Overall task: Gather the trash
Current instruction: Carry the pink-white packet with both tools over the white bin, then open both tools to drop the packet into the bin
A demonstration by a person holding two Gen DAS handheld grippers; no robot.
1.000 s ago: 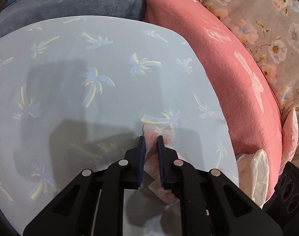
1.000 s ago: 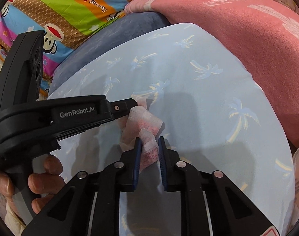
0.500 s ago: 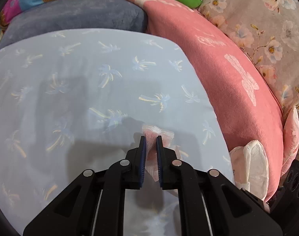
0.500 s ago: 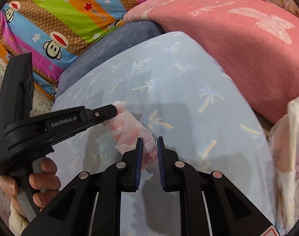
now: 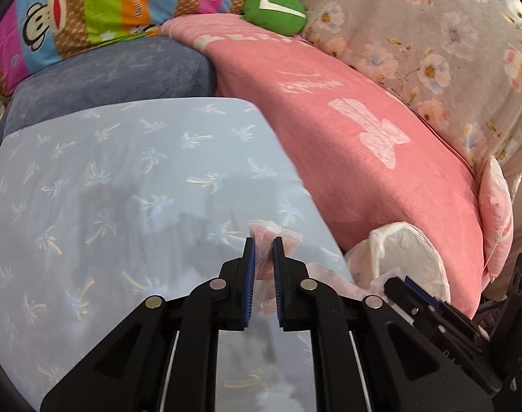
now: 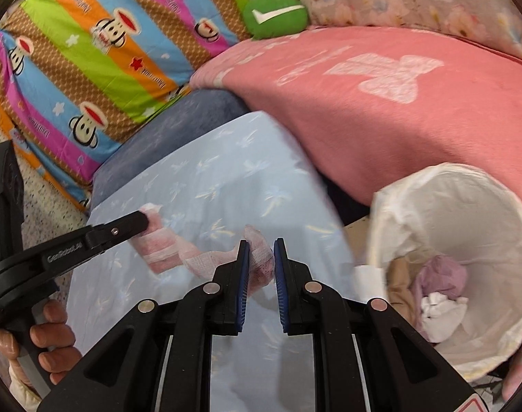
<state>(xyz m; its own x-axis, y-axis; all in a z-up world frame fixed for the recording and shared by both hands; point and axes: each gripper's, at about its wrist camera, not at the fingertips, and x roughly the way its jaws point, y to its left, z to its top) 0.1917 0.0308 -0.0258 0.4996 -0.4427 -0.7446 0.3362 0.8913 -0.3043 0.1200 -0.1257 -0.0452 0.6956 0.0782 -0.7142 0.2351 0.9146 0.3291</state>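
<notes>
You are in the carrying step of the trash collection, with one piece of trash held between both hands above a bed. On the left, your left tool (image 6: 142, 221) is clamped on one end of a crumpled pink and white tissue (image 6: 165, 247), and your bare fingers (image 6: 51, 338) wrap its handle at the lower left edge of the right wrist view. The tissue stretches rightward in the air above a pale blue pillow printed with palm trees (image 6: 226, 185). In the middle, your right tool (image 6: 261, 254) is clamped on the tissue's other end. In the left wrist view the left tool (image 5: 261, 250) shows the same tissue (image 5: 276, 237) pinched between its blue pads. Behind the pillow lies a pink blanket (image 6: 381, 103). On the right stands a bin lined with a white bag (image 6: 467, 206), already holding crumpled paper. The next move seems to call for swinging both tools rightward until the tissue hangs over the bin's mouth, then loosening both grips together so it drops inside.
</notes>
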